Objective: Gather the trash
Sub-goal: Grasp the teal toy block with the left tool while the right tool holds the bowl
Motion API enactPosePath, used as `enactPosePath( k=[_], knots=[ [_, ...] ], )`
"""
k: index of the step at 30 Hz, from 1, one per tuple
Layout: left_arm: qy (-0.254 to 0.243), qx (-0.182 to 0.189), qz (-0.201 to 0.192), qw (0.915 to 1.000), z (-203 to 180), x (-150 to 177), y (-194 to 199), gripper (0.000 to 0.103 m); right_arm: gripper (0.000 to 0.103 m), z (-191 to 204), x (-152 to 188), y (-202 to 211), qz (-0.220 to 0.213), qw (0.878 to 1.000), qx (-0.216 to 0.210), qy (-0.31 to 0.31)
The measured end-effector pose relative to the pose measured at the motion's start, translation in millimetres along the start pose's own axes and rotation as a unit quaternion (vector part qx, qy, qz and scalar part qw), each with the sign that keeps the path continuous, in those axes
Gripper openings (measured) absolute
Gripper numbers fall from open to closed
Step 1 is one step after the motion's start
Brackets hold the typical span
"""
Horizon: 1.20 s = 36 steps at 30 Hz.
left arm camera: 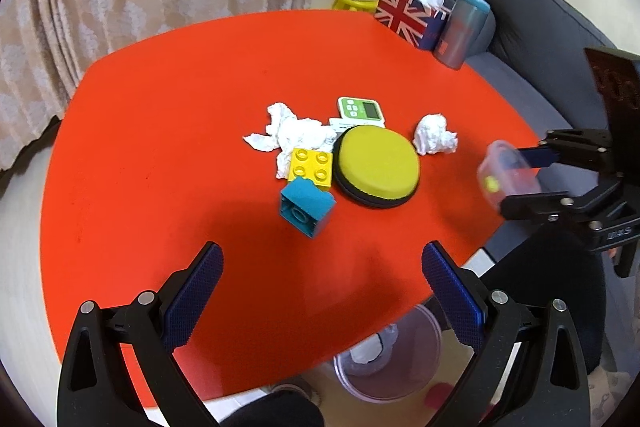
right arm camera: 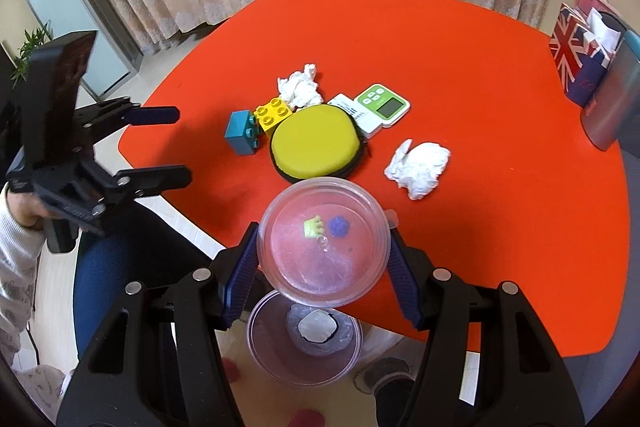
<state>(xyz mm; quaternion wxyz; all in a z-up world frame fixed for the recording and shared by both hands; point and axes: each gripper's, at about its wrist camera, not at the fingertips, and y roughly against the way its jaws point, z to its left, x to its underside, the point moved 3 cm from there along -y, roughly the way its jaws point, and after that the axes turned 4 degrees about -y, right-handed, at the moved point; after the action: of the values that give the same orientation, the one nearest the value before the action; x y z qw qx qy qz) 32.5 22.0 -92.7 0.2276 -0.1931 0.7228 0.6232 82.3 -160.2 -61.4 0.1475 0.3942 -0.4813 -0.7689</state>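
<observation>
Two crumpled white tissues lie on the red table [left arm camera: 160, 147]: a larger one [left arm camera: 298, 135] [right arm camera: 300, 89] by the toy bricks and a smaller one [left arm camera: 434, 139] [right arm camera: 420, 165] right of the yellow case. My left gripper [left arm camera: 321, 253] [right arm camera: 182, 145] hovers open over the table's near edge, nothing between its fingers. My right gripper [right arm camera: 324, 231] [left arm camera: 508, 179] is shut on a clear plastic cup [right arm camera: 324, 243] [left arm camera: 504, 175] with small stickers on its bottom. It is held above the table's edge, over a clear bin [right arm camera: 304, 339] [left arm camera: 388, 367] on the floor with white trash inside.
A yellow round case [left arm camera: 378, 167], a yellow brick [left arm camera: 312, 167], a blue brick [left arm camera: 306, 207] and a green timer [left arm camera: 362, 109] sit mid-table. A Union Jack tissue box [left arm camera: 408, 15] and a grey tumbler [left arm camera: 464, 27] stand at the far edge. A grey sofa [left arm camera: 540, 39] lies beyond.
</observation>
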Motion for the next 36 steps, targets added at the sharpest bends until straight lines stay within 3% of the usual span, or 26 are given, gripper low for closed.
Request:
enactPosePath(
  k=[11, 19, 24, 26, 36],
  knots=[
    [-0.04, 0.012, 0.016, 0.999, 6.4, -16.5, -27.1, 0.095, 0.06, -11.6, -0.7, 1.4, -0.004, 1.0, 0.004, -0.013],
    [-0.045, 0.022, 0.028, 0.9983, 7.6, -17.3, -39.2, 0.063, 0.06, -18.2, 0.4, 2.2, -0.006, 1.0, 0.005, -0.02],
    [-0.043, 0.022, 0.021, 0.9986, 8.0, -19.1, -39.8, 0.051, 0.06, -19.5, -0.2, 2.0, -0.009, 1.0, 0.004, -0.023],
    [-0.041, 0.022, 0.022, 0.9987, 8.4, -19.5, -39.9, 0.037, 0.06, -19.3, 0.0, 2.5, -0.01, 1.0, 0.004, -0.023],
    [-0.032, 0.016, 0.013, 0.9993, 3.1, -18.6, -27.8, 0.036, 0.06, -22.1, 0.1, 8.6, -0.019, 0.999, 0.003, -0.027]
  ],
)
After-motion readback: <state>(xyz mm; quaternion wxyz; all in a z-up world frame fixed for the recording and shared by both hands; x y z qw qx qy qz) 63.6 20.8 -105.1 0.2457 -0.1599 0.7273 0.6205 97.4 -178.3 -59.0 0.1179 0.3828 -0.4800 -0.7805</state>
